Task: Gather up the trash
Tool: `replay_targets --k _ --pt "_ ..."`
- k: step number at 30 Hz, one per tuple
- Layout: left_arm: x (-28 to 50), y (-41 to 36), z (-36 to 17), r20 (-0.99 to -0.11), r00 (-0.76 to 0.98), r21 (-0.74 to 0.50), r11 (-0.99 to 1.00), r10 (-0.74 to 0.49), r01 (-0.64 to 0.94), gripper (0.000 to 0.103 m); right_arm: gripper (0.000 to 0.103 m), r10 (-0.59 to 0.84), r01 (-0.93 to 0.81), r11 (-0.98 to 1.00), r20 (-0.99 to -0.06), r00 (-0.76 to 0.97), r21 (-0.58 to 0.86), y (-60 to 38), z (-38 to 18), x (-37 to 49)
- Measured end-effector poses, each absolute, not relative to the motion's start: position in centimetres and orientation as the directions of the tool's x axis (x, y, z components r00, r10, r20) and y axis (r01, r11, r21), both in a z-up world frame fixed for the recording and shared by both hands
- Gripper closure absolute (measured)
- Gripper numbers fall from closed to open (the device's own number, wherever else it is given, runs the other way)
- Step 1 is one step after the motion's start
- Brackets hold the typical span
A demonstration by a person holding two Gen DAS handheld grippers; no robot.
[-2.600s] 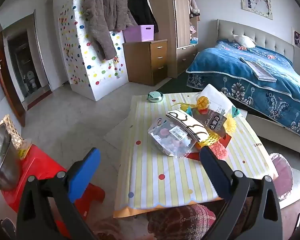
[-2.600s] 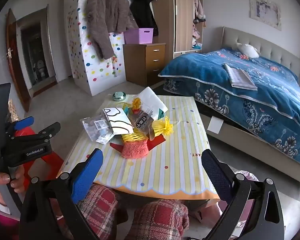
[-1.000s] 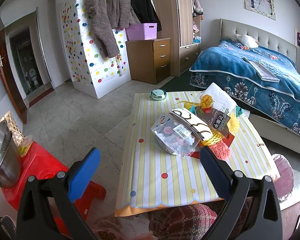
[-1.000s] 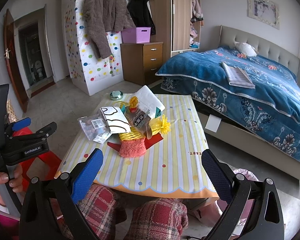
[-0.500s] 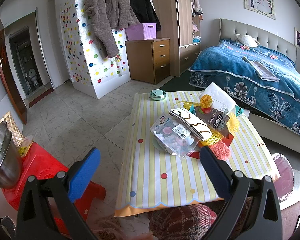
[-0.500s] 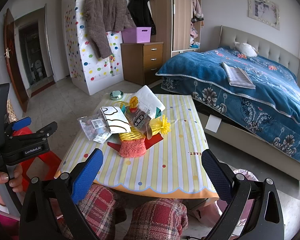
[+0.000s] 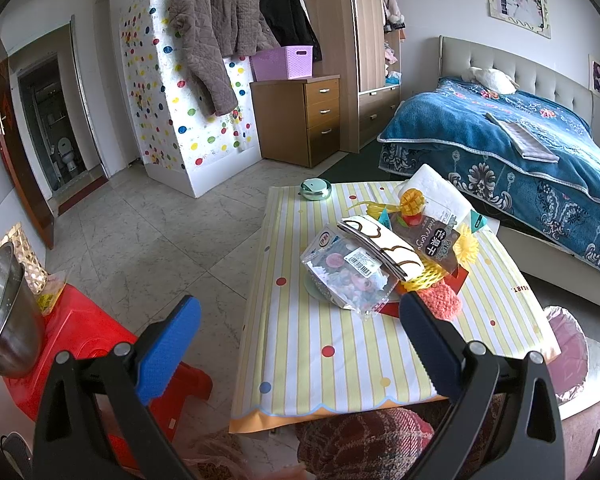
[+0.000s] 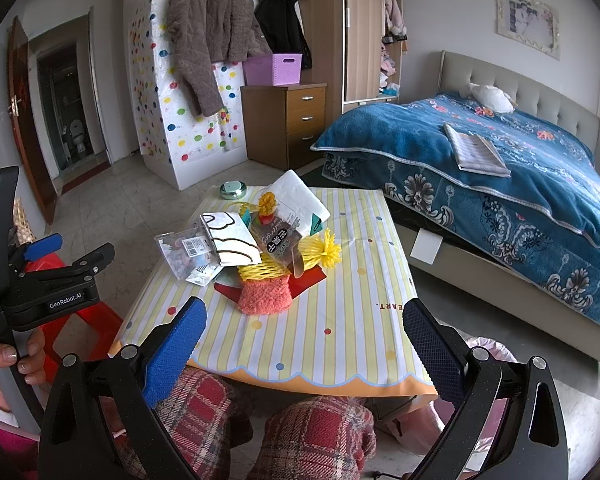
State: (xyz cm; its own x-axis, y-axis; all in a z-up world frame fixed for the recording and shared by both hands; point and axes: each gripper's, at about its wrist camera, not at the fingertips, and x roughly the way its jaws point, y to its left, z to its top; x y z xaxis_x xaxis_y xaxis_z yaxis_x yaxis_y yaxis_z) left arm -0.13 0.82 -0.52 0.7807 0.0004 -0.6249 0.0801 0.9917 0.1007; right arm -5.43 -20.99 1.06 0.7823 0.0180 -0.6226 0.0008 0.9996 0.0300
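Note:
A heap of trash lies mid-table on the striped cloth [image 7: 340, 356] [image 8: 340, 320]. It holds a clear snack bag [image 7: 346, 274] [image 8: 180, 250], a white wrapper with brown loops [image 7: 382, 246] [image 8: 230, 238], a dark snack pouch [image 7: 430, 242] [image 8: 276, 242], yellow foam netting [image 8: 326, 252], an orange-pink foam sleeve [image 8: 264, 298] [image 7: 440, 298] and a white paper pack [image 8: 298, 198]. My left gripper [image 7: 300, 340] hangs open short of the table's near left corner. My right gripper [image 8: 304, 340] is open above the near edge. Both are empty.
A small green round tin [image 7: 315, 189] sits at the table's far edge. A red stool [image 7: 72, 344] with a steel bowl [image 7: 4, 316] stands to the left. A bed [image 8: 500, 168] runs along the right. A pink bag [image 7: 564, 344] lies on the floor. Plaid-clad knees [image 8: 312, 440] are under the table.
Both views have shifted only slightly over the last seconds; the trash heap lies as before and both grippers stay open.

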Motion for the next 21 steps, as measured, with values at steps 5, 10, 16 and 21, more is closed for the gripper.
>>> replay_targets --k 5,10,16,21 --pt "-0.1 0.7 -0.5 -0.625 0.781 0.101 0.992 0.001 0.079 0.006 0.005 0.017 0.002 1.0 -0.622 0.782 0.03 -20.9 1.1 -5.5" --pt "-0.1 0.8 -0.5 -0.625 0.78 0.101 0.992 0.0 0.08 0.006 0.005 0.017 0.001 1.0 -0.623 0.782 0.03 -20.8 1.2 -5.4" --pt "-0.1 0.8 -0.5 -0.626 0.78 0.101 0.992 0.001 0.08 0.006 0.005 0.017 0.002 1.0 -0.624 0.782 0.029 -20.6 1.2 -5.3" --pt "0.3 1.2 -1.2 -0.635 0.773 0.101 0.992 0.007 0.074 0.006 0.005 0.018 0.005 0.999 -0.624 0.782 0.035 -21.6 0.7 -5.7"
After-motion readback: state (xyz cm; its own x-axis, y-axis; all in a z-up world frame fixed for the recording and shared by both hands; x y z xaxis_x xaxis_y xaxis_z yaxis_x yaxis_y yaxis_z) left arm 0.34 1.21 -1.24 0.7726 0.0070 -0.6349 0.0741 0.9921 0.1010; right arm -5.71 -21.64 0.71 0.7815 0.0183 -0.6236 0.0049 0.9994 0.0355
